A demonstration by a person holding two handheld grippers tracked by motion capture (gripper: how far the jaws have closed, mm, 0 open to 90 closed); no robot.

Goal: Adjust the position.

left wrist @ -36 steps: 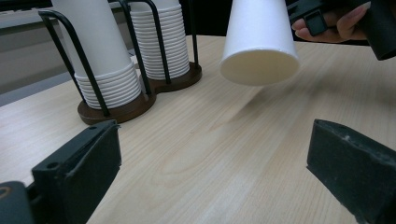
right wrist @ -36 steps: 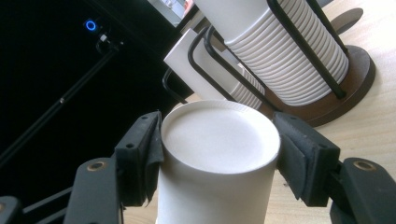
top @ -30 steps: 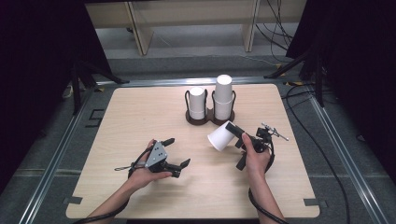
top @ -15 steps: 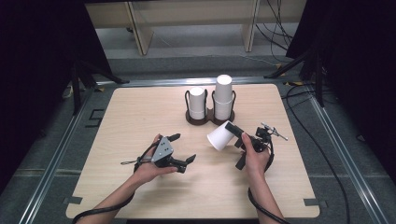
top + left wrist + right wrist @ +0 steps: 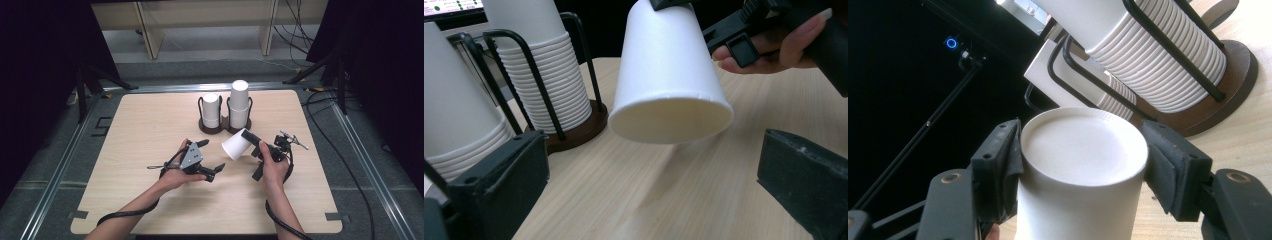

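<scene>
White paper cup (image 5: 236, 145) is the thing to watch — the right gripper (image 5: 248, 136) has it clamped by the closed bottom end, so it's hanging tilted above the table (image 5: 145, 125) with the open mouth pointing toward the person's left. In the right gripper view the two black pads sit pressed on either side of the cup's (image 5: 1079, 165) base, one on each flank, nice and square. The right hand (image 5: 274, 164) is wrapped around the gripper body just behind that.

Left gripper (image 5: 212, 159) is near the middle of the table, held low by the left hand (image 5: 176, 175), nose aimed at the cup. Its jaws have just been opening and now stand wide apart with nothing between them. From the left gripper view you look straight up at the cup's (image 5: 669, 75) open rim, which hangs between and beyond the two spread jaws — not touching either one.

Behind the cup sits a dark two-slot cup holder (image 5: 220, 127) with wire loops. Its left stack (image 5: 210, 110) of upside-down cups is shorter, the right stack (image 5: 239, 104) taller. The held cup is just in front of the holder, close to it but apart.
</scene>
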